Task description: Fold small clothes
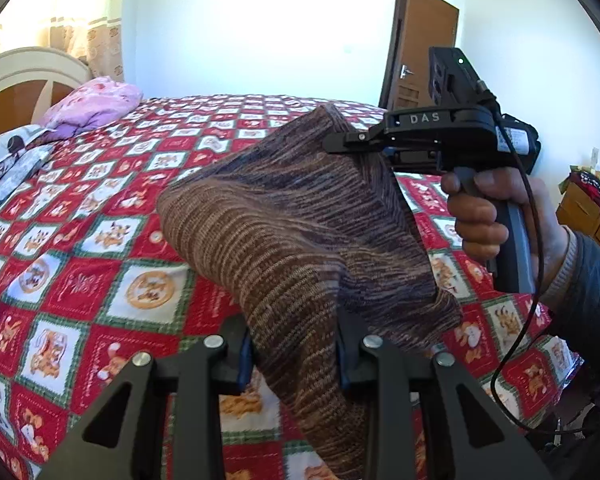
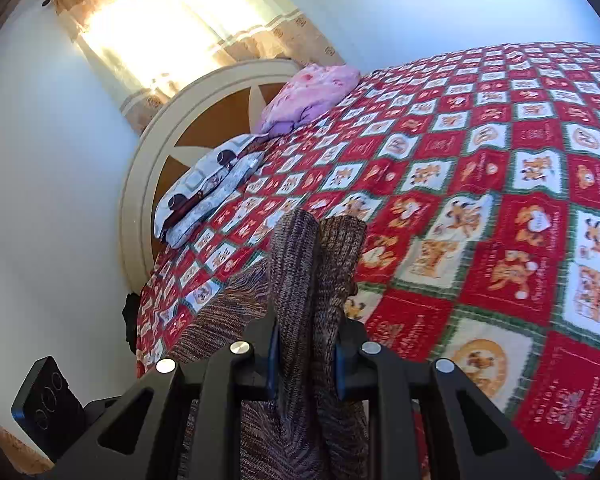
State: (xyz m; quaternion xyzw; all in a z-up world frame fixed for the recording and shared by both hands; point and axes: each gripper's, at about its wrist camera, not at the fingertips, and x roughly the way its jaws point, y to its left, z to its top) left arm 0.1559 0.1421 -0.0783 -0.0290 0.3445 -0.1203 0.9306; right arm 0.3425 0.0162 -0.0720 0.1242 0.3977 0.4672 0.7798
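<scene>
A brown striped knit garment [image 1: 284, 232] hangs stretched in the air above the bed between both grippers. My left gripper [image 1: 296, 364] is shut on its near lower part. My right gripper [image 1: 340, 142] shows in the left wrist view at the upper right, shut on the garment's far top edge, held by a hand. In the right wrist view the right gripper [image 2: 306, 356] is shut on bunched folds of the garment [image 2: 312, 272], which stick up past the fingers. The left gripper's body [image 2: 48, 404] shows at the lower left there.
The bed carries a red, white and green checked quilt [image 1: 100, 216]. A pink pillow [image 1: 96, 104] and a grey patterned pillow [image 1: 8, 164] lie by the cream headboard [image 2: 140, 184]. A brown door [image 1: 420, 56] stands behind the bed. A wooden dresser [image 1: 592, 216] is at the right.
</scene>
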